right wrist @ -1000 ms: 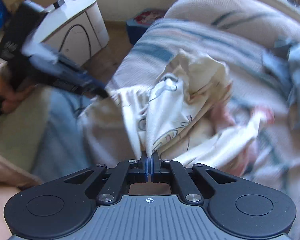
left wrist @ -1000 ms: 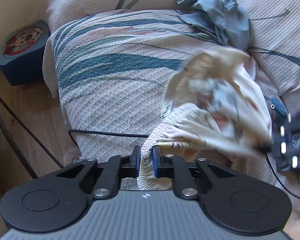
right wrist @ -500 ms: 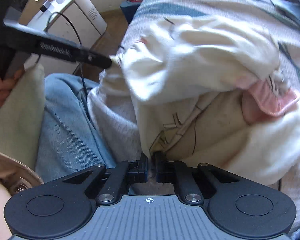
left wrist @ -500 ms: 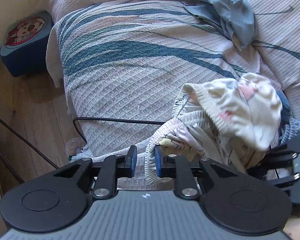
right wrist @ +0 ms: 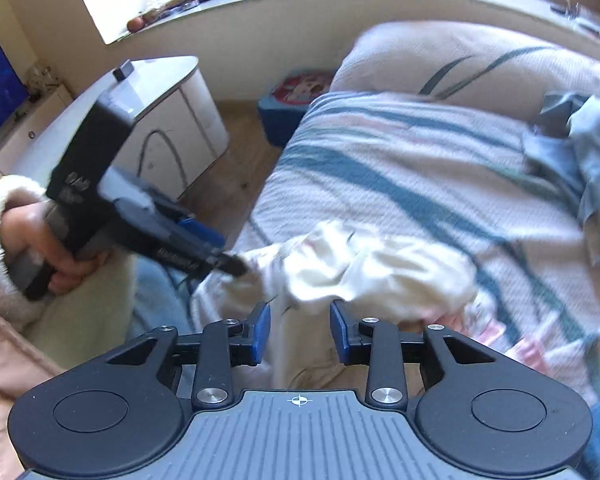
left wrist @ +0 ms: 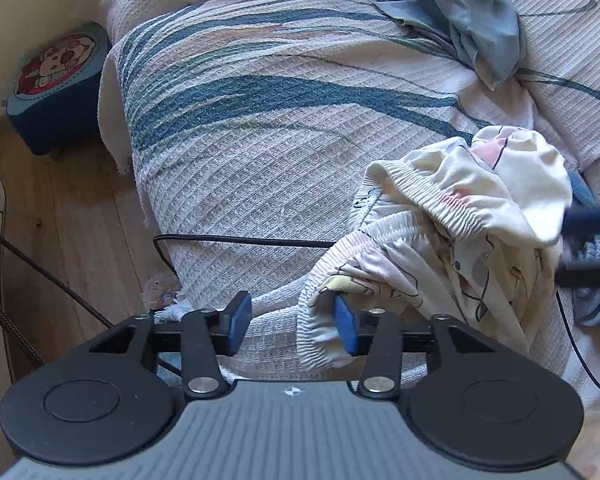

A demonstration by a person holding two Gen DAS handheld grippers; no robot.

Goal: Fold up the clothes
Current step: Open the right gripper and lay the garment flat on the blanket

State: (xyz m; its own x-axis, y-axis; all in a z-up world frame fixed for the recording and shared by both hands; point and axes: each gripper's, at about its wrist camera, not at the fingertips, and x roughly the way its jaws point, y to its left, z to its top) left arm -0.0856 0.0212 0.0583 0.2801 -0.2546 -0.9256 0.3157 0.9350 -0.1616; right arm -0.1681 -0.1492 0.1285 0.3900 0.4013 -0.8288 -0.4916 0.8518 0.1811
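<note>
From the left wrist view, our left gripper (left wrist: 290, 322) sits at the bottom centre of the frame with its jaws standing apart. They have just been opening — a second ago they pinched the elastic waistband of the cream printed shorts (left wrist: 460, 232), and now that hem only drapes against the right pad, with the left pad bare, so the grip is released. The shorts lie in a loose heap in the right half of the frame on the waffle-weave bedspread (left wrist: 260, 152), one waistband edge folded over the other. A crumpled grey-blue garment (left wrist: 472, 12) waits in the upper right, well apart from the shorts. A black cable (left wrist: 240, 240) runs across the spread at mid-frame.

From the right wrist view, our right gripper (right wrist: 298, 332) at the bottom centre has likewise just been opening; cream cloth shows between and behind the pads, but they no longer press on it. The shorts (right wrist: 372, 268) have dropped from a lifted bundle to a blurred heap just above the gripper. At the left edge, the person's hand (right wrist: 48, 240) holds the other gripper, its tip touching the heap's left end.

We judge this a let-go with the shorts still bunched — they want a fresh grasp to be spread flat.
</note>
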